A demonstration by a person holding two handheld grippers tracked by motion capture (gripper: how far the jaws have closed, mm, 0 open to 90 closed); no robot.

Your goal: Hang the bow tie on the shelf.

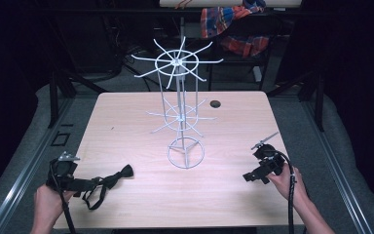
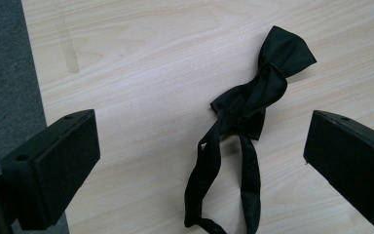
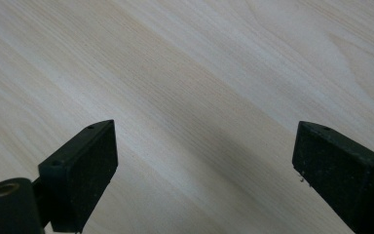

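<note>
A black bow tie (image 1: pixel 116 177) with loose straps lies on the wooden table (image 1: pixel 126 126) near its front left. In the left gripper view the bow tie (image 2: pixel 253 105) rests flat between and ahead of the wide-apart jaws, its straps trailing toward the camera. My left gripper (image 1: pixel 85 185) is open, low over the table just left of the tie, touching nothing. A white wire rack (image 1: pixel 180 97) with two tiers of radial hooks stands upright mid-table. At the front right my right gripper (image 1: pixel 252 176) is open over bare wood (image 3: pixel 199 87), nothing between its pads.
A small dark round hole (image 1: pixel 215 104) sits in the table behind the rack. The rack's ring base (image 1: pixel 186 154) stands between the two grippers. A plaid cloth (image 1: pixel 233 24) hangs on furniture beyond the far edge. Grey floor (image 2: pixel 5 73) borders the table's left.
</note>
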